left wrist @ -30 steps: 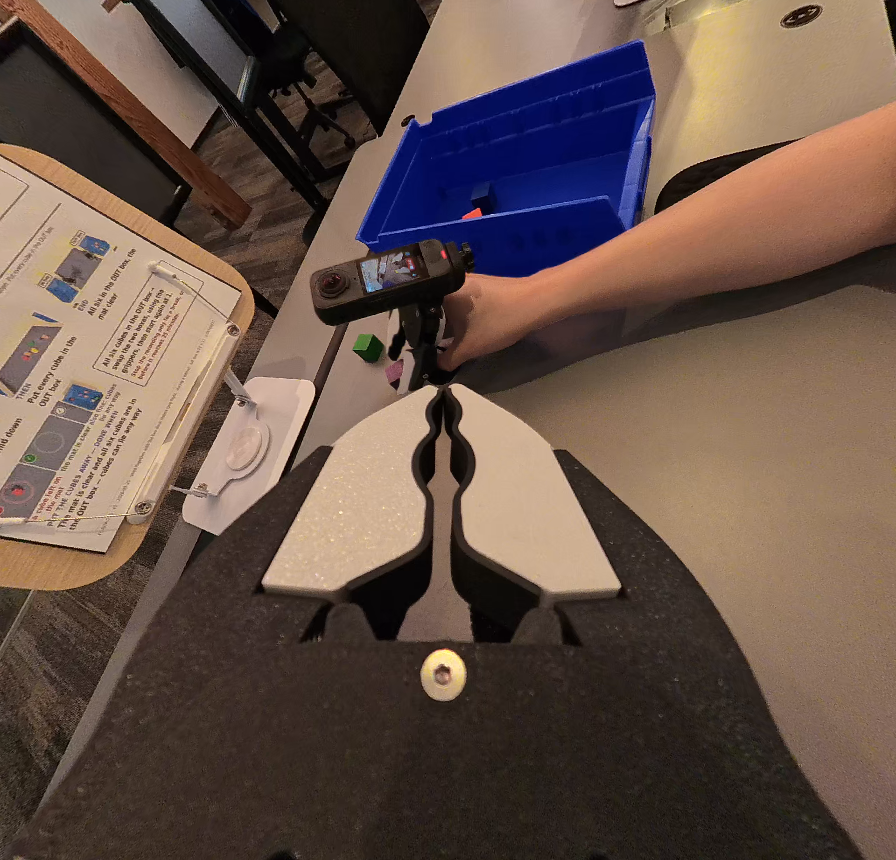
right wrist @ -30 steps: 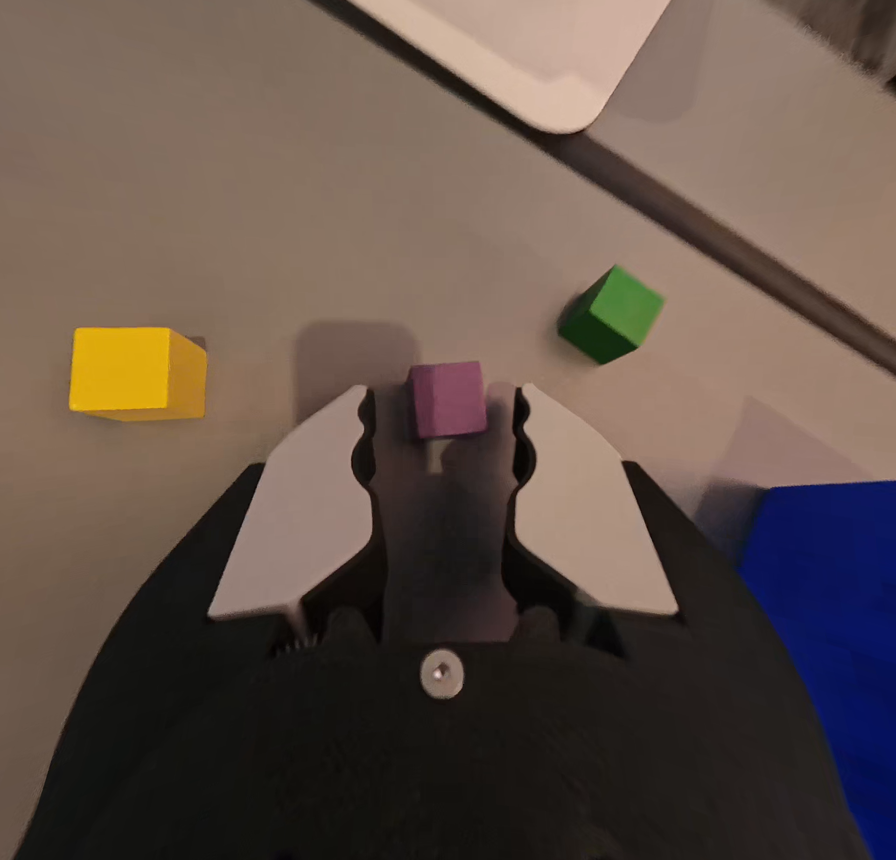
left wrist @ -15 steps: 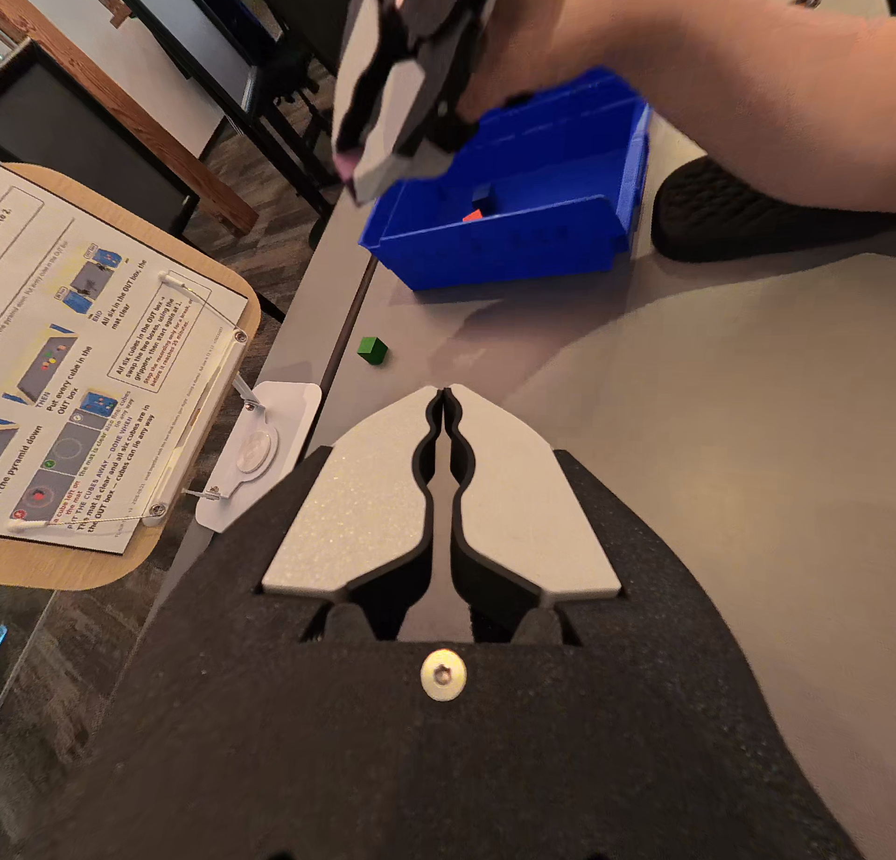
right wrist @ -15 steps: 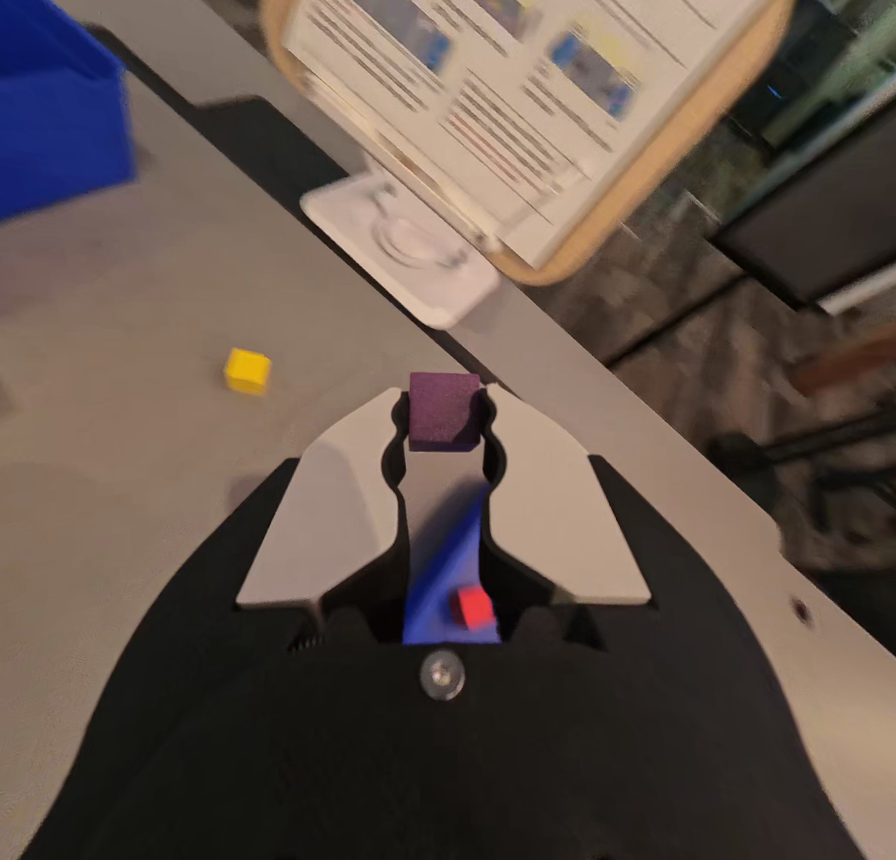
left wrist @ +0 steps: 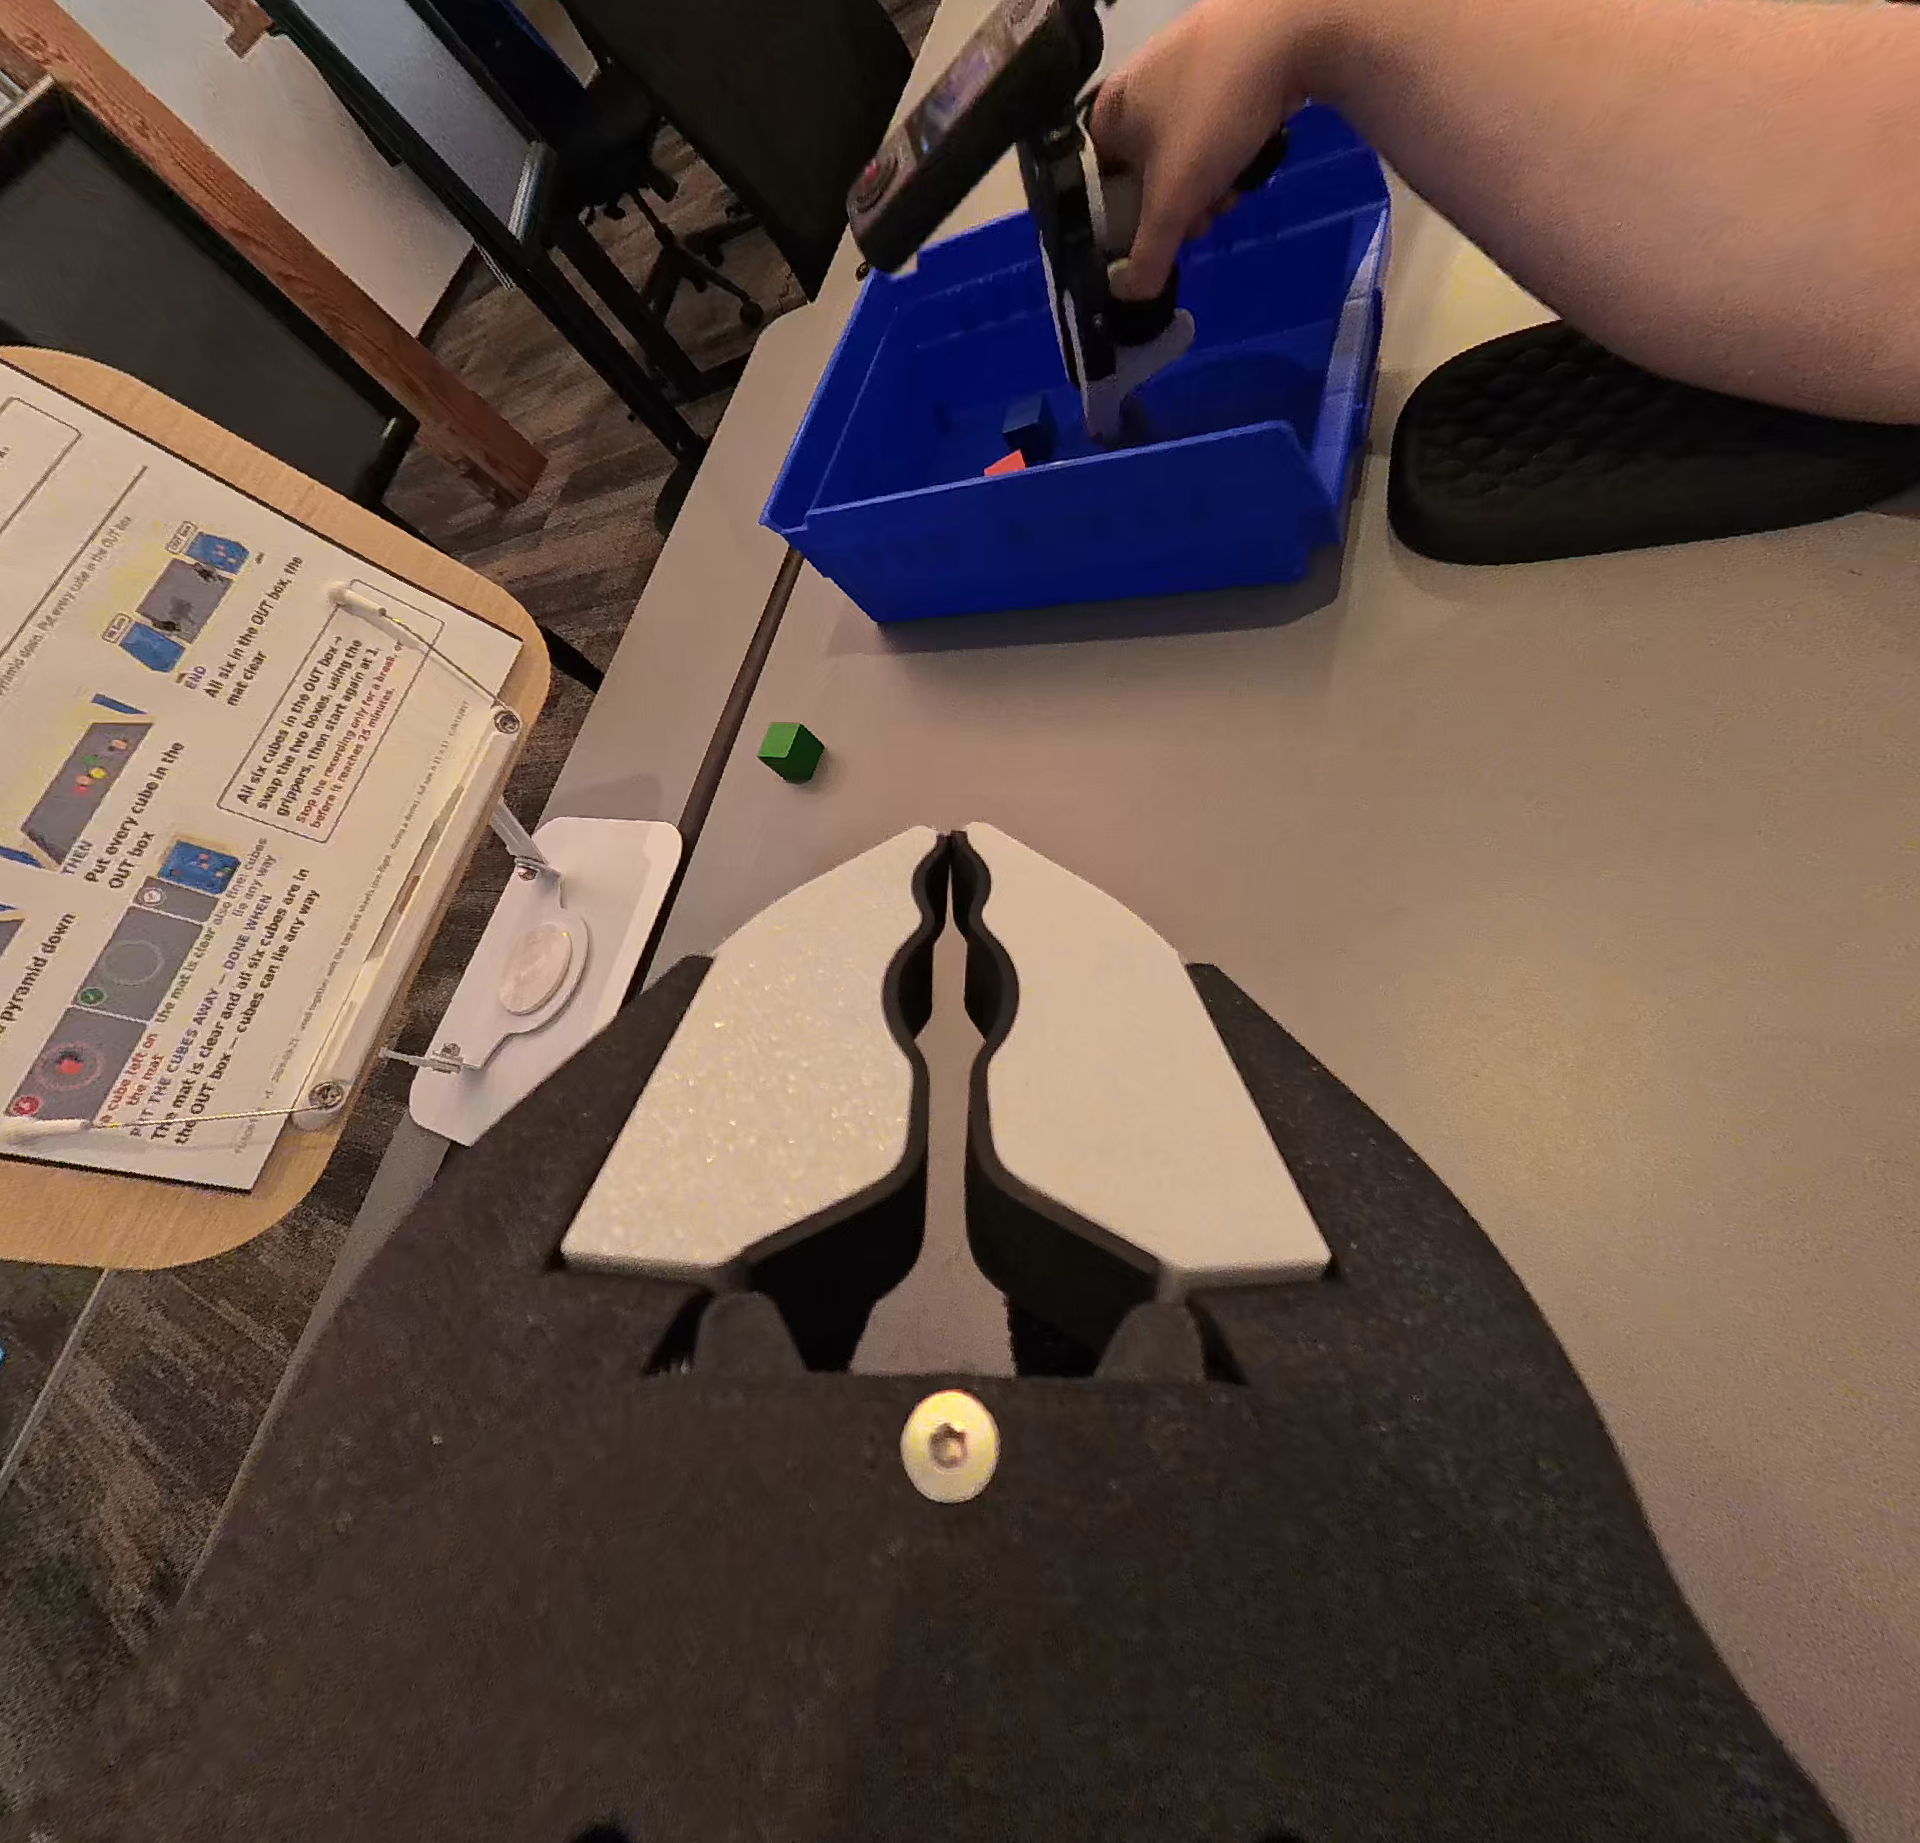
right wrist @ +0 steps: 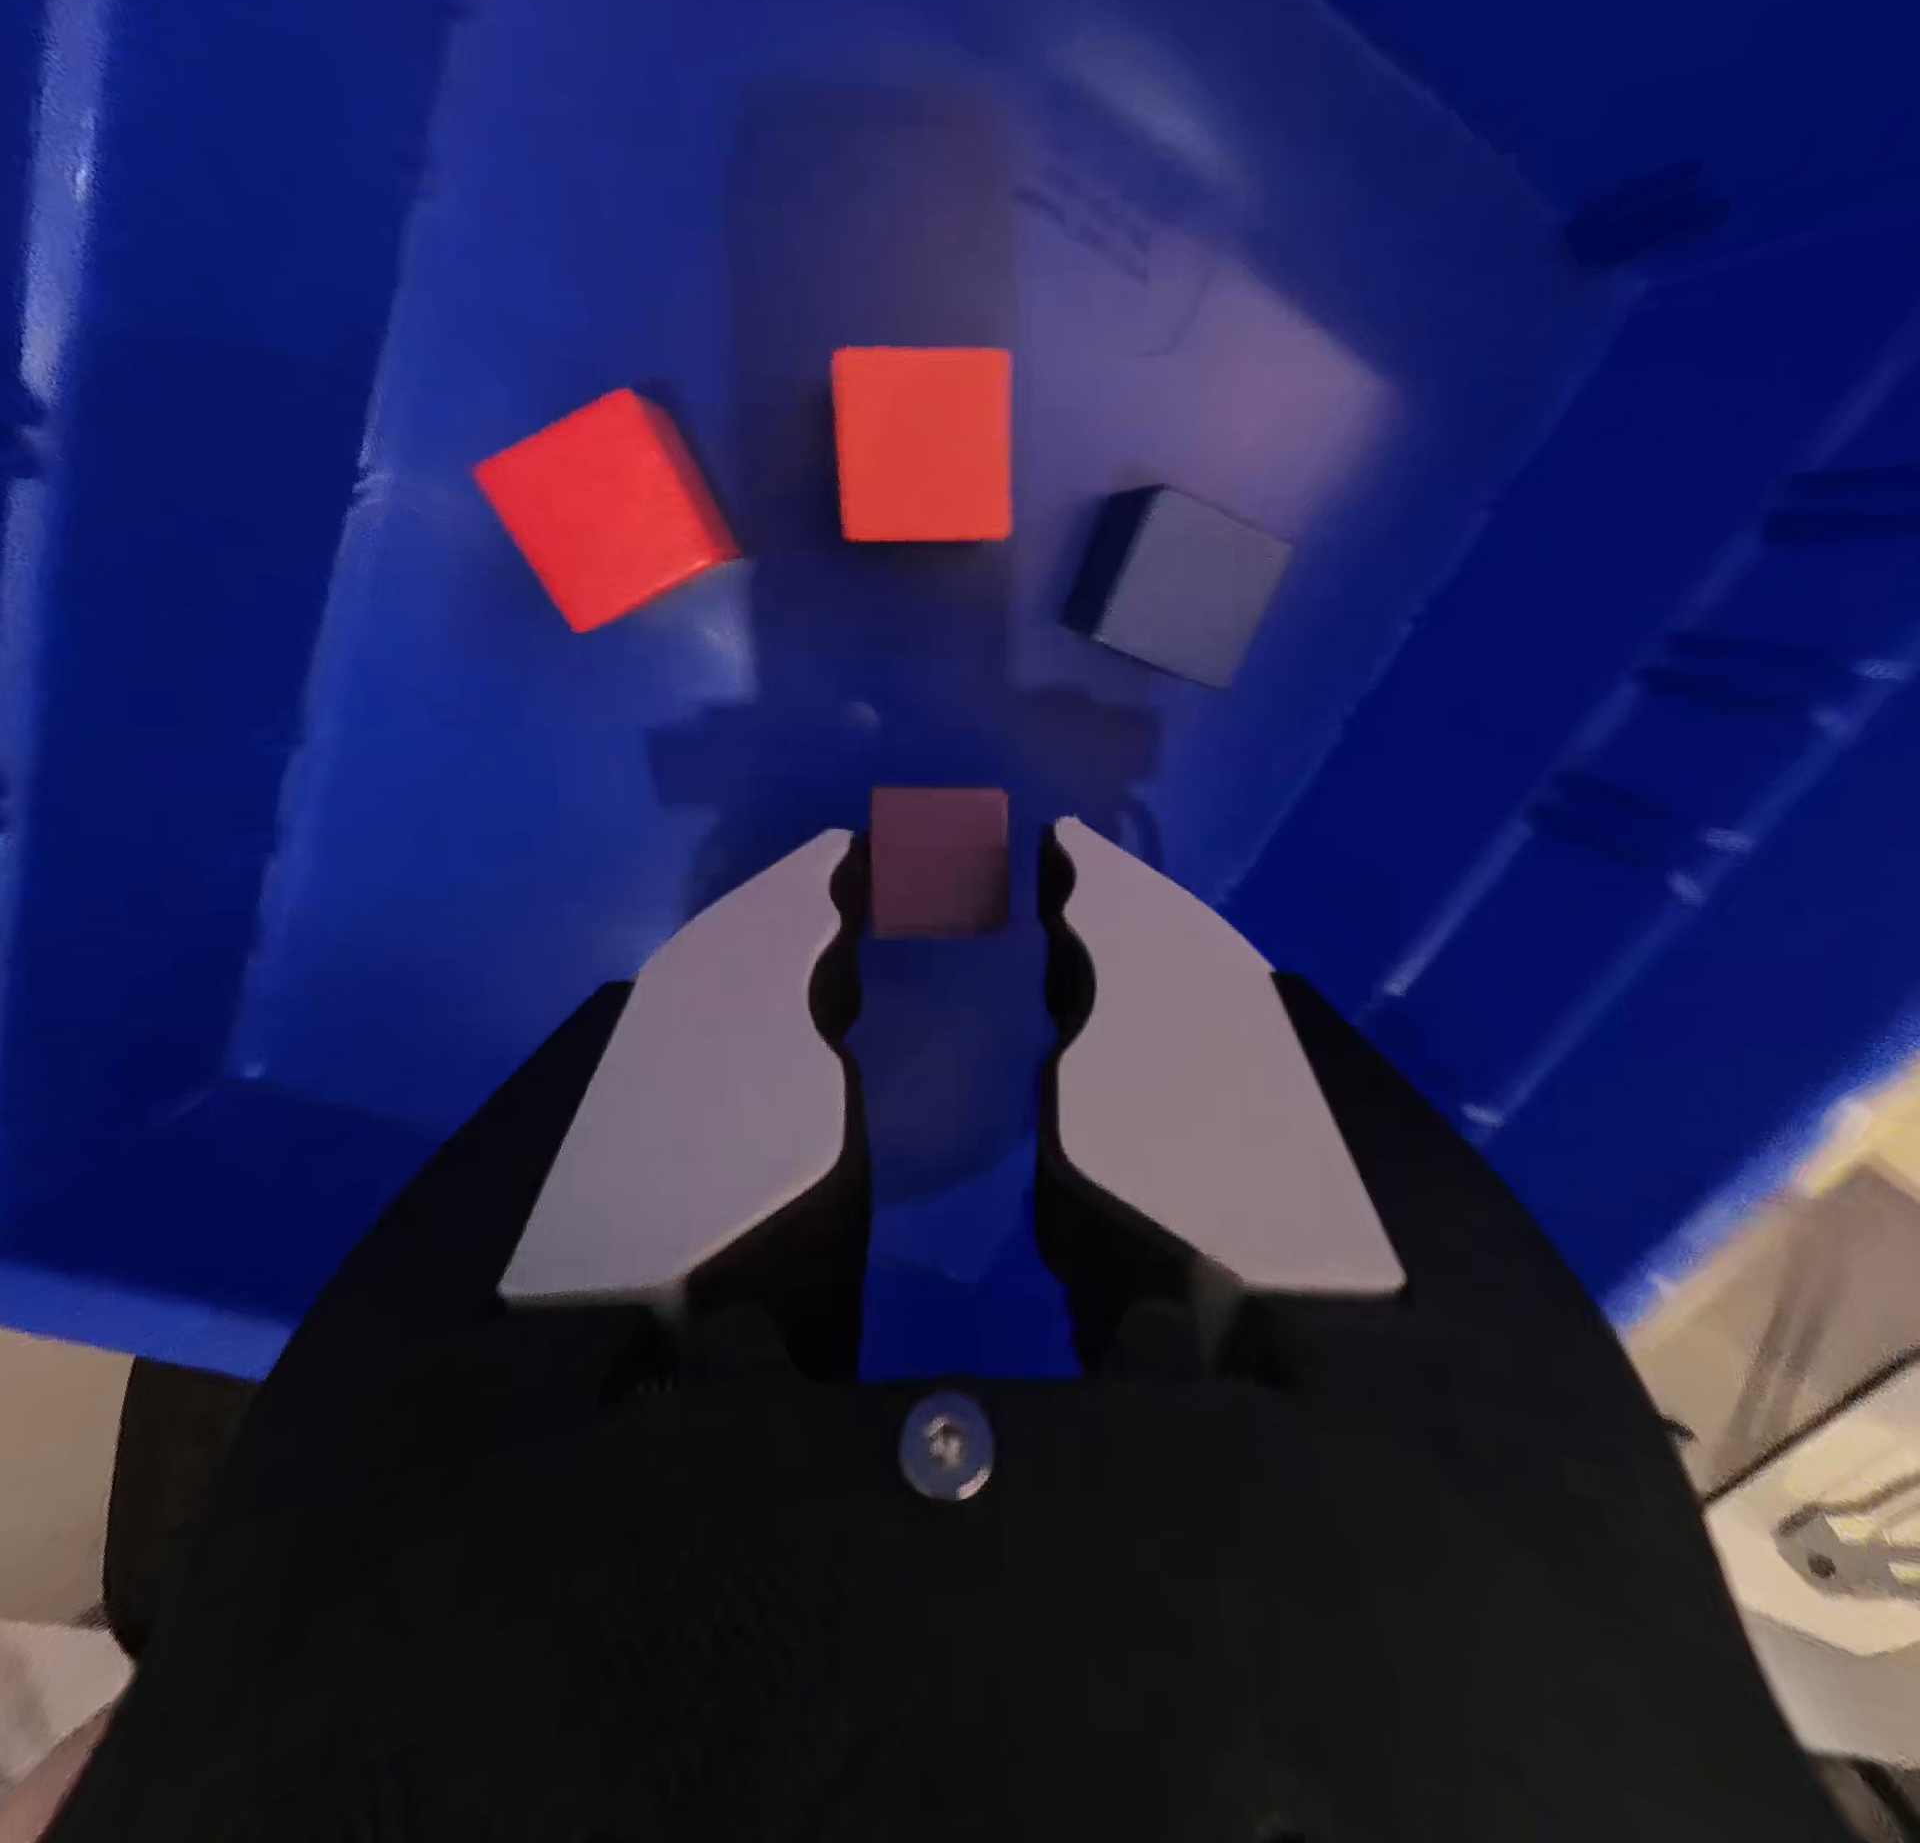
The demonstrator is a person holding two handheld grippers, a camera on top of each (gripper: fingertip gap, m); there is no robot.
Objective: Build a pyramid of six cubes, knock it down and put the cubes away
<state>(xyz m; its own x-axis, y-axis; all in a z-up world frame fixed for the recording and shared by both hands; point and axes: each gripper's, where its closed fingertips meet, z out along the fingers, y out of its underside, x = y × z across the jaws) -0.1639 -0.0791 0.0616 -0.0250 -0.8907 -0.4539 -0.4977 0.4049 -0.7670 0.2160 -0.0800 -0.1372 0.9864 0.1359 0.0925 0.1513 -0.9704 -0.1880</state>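
Observation:
My right gripper (right wrist: 948,843) points down into the blue bin (right wrist: 312,858). The purple cube (right wrist: 938,858) sits between its fingertips with a thin gap on each side, so the jaws are parted and not pressing it. On the bin floor below lie a red cube (right wrist: 603,505), an orange-red cube (right wrist: 922,443) and a dark blue cube (right wrist: 1179,588). In the left wrist view the right gripper (left wrist: 1107,411) reaches into the bin (left wrist: 1060,536). A green cube (left wrist: 792,751) lies on the grey table in front of the bin. My left gripper (left wrist: 951,837) is shut and empty, low over the table.
A wooden board with an instruction sheet (left wrist: 208,806) stands off the table's left edge on a white base (left wrist: 551,962). A black padded rest (left wrist: 1621,443) lies right of the bin. A person's forearm (left wrist: 1610,162) crosses above it. My hands' fingertips stand some 45 centimetres from each other.
My right gripper closed on the purple cube on the table, lifted it, carried it over the bin and lowered it inside. Its jaws have now parted from the cube. The left gripper barely moved.

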